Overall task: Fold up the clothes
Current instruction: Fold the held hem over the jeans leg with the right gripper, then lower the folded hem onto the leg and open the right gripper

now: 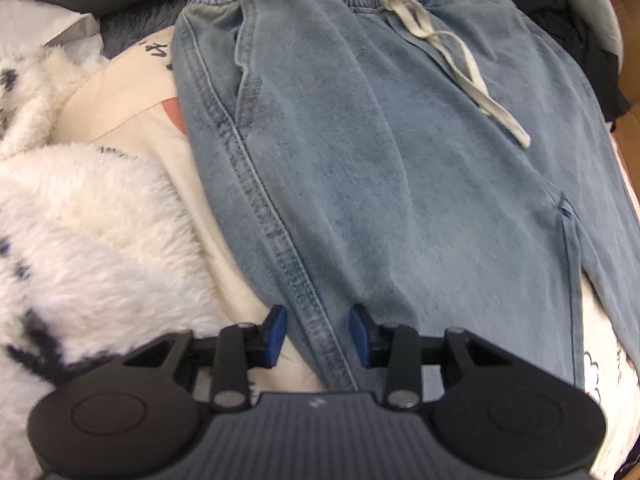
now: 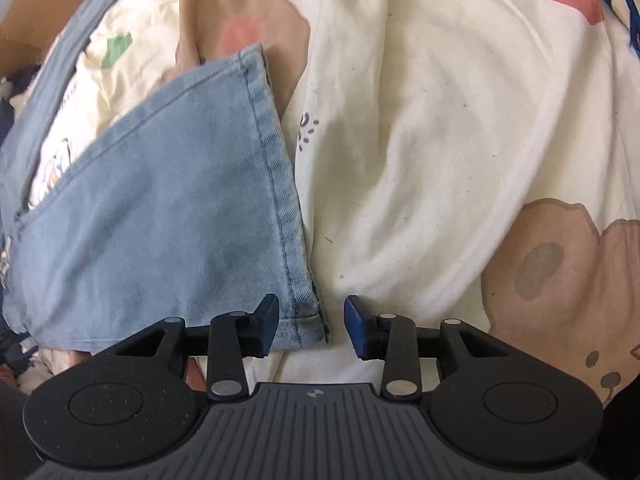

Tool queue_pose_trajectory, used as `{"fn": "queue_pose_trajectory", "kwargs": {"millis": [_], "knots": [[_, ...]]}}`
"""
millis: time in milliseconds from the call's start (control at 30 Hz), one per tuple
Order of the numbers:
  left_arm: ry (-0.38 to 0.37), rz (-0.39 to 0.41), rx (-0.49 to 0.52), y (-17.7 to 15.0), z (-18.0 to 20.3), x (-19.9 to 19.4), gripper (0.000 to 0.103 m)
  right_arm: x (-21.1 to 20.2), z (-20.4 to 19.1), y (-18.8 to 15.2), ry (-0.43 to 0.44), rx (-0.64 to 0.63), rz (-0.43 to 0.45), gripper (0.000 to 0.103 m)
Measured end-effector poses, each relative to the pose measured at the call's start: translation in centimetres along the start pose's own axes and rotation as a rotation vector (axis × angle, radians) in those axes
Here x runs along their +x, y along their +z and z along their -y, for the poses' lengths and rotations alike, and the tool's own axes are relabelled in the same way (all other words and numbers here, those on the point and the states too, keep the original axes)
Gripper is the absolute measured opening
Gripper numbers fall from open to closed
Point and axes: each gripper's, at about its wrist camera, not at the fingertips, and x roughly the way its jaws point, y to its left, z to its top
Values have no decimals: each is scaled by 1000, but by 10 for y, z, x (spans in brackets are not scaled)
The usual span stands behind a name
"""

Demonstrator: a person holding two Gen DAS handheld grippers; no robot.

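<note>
Light blue denim trousers (image 1: 360, 140) lie flat on the bed, their elastic waistband and white drawstring (image 1: 440, 48) at the far end in the left wrist view. My left gripper (image 1: 318, 334) is open, its blue pads on either side of the trousers' left side seam. In the right wrist view the leg end of the trousers (image 2: 168, 216) lies at the left, its stitched hem (image 2: 280, 184) running towards me. My right gripper (image 2: 312, 326) is open, with the hem's near corner between its fingers.
A cream bedsheet (image 2: 440, 140) with brown, pink and green cartoon prints covers the bed. A fluffy white blanket with dark marks (image 1: 80, 232) lies left of the trousers. Dark clothing (image 1: 580, 52) is heaped at the far right, and a grey-blue cloth (image 2: 48, 80) lies at the left.
</note>
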Motion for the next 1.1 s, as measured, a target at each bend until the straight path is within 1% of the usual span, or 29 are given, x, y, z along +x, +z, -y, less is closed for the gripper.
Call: {"fn": "queue_pose_trajectory", "kwargs": {"millis": [67,100,200,333,367,400,433,500,533,567,733,933,967,1000,1033,1100], "knots": [[8,-6,-2,3,2,2,38,1,2,0,43,13,5,45],[10,-7,0,4,3,3,38,3,2,-1,60,9,-1,50],[16,-12,17,10,5,8,38,13,-5,-3,54,-33,-17,54],[29,-40,-15,18,8,12,38,21,-12,-2,29,-65,-30,53],[32,-43,-18,19,8,12,38,22,-13,-2,23,-73,-33,46],[33,-45,-22,19,8,12,38,24,-15,-2,16,-81,-36,33],[32,-45,-28,20,7,11,36,25,-17,-2,12,-88,-41,27],[28,-36,-43,19,4,10,23,21,-17,1,21,-88,-60,23],[24,-32,-48,19,2,8,17,18,-17,2,28,-76,-68,23],[20,-28,-51,19,1,6,15,13,-21,3,23,-91,-68,22],[22,-15,-36,17,-3,-13,13,-5,-36,6,-4,-138,-75,21],[22,-15,-44,12,-15,-36,13,-11,-41,12,-54,-169,-95,20],[27,-19,-40,13,-15,-36,13,-11,-41,13,-65,-169,-98,19],[34,-23,-37,16,-14,-34,13,-10,-42,14,-76,-168,-102,10],[41,-31,-35,20,-13,-31,13,-10,-42,15,-87,-167,-105,6],[56,-57,-25,24,-13,-24,14,-4,-41,17,-102,-156,-112,6]]}}
